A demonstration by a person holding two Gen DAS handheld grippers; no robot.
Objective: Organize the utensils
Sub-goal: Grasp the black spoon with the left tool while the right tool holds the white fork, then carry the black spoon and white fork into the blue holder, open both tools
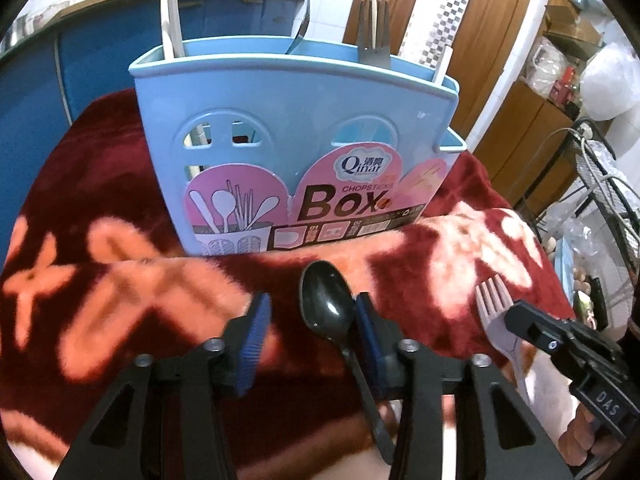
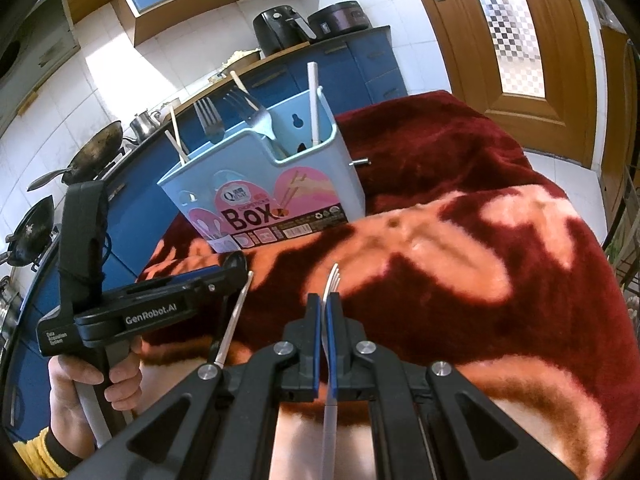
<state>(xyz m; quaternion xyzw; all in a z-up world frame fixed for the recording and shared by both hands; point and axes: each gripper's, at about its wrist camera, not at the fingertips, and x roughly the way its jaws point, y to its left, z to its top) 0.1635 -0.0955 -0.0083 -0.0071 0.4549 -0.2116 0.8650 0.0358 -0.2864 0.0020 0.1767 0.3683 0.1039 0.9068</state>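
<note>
A light blue utensil box (image 1: 296, 144) stands on a red and pink blanket (image 1: 100, 264), holding forks (image 1: 374, 36), chopsticks and a white utensil; it also shows in the right wrist view (image 2: 280, 184). My left gripper (image 1: 312, 316) is open, low over the blanket in front of the box. A black spoon (image 1: 326, 304) lies between its fingers, against the right pad (image 1: 368, 320). My right gripper (image 2: 327, 308) is shut on a pale plastic fork (image 2: 332, 280), tines forward; the fork also shows in the left wrist view (image 1: 496, 308), right of the spoon.
Blue kitchen cabinets (image 2: 340, 68) with an air fryer (image 2: 280, 28) and cooker stand behind the blanket. Woks (image 2: 96, 148) sit at far left. A wooden door (image 2: 520, 40) is at right. A wire rack (image 1: 608, 184) stands beside the blanket's right edge.
</note>
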